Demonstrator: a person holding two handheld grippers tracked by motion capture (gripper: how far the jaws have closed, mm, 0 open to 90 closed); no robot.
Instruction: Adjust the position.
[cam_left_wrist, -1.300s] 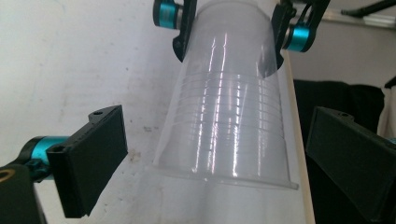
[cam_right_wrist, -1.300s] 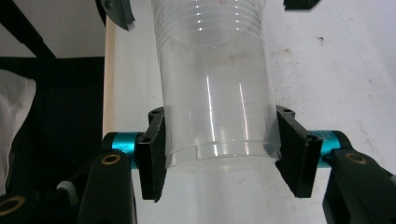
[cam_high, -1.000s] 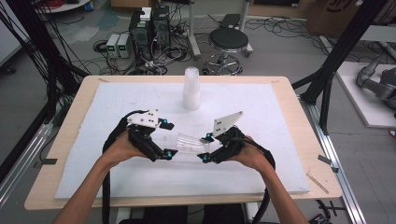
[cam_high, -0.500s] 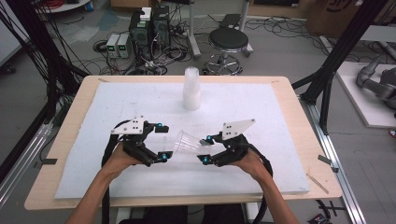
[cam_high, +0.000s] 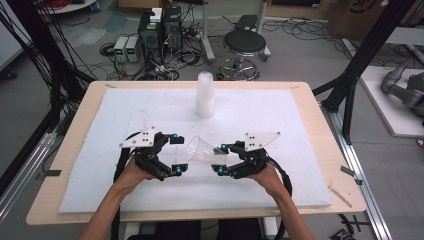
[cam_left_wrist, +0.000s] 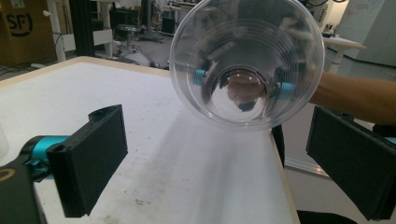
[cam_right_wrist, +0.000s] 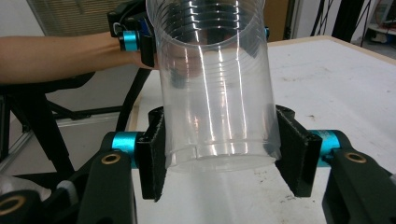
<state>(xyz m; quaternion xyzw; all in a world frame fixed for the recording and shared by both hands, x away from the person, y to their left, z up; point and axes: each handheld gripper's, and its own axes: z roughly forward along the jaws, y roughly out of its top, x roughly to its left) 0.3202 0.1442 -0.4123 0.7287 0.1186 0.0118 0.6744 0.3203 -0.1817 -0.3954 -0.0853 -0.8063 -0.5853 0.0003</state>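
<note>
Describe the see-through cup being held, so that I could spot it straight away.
Start at the white mat covering the wooden table. Near its front edge two hand-held grippers face each other; the clear plastic cup lies on its side between them, its base clamped by the right gripper, its mouth toward the left gripper. Unlike the upright cup stack farther back, it is single and tipped over.

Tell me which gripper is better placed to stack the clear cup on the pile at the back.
Right, probably. The right gripper is shut on the clear cup near its base. The left gripper stands open, facing the cup's mouth without touching. The cup stack stands upright further back.
</note>
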